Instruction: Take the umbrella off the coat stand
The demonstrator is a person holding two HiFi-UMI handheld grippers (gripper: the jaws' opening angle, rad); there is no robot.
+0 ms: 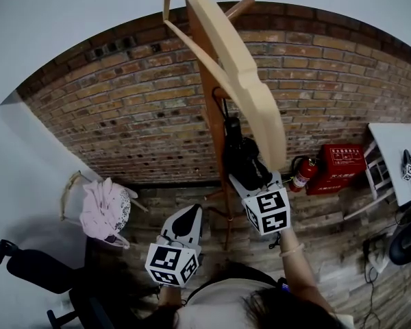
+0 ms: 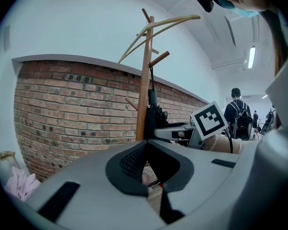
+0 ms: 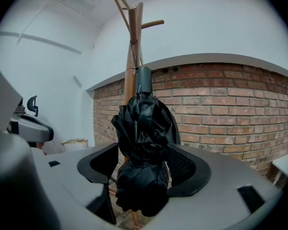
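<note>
While the right gripper point(image 3: 146, 150) is straddling the folded black umbrella point(image 3: 141, 143), fingers spread, and the left gripper point(image 2: 147, 150) is idling, fingers pressed together, the umbrella is hanging by its strap off a peg point(image 2: 159, 58) on the coat stand point(image 3: 130, 75); a level pull is probably risking a snagged strap; a tipping stand.

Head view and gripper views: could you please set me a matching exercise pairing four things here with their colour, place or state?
Things:
1 umbrella
2 fire extinguisher
3 cloth bundle
4 left gripper

Descriptions:
A red, on the floor by the brick wall
B shut, nothing in it
C black, between the open jaws of the right gripper
D pink, far left

Pairs: 1-C, 2-A, 3-D, 4-B
</note>
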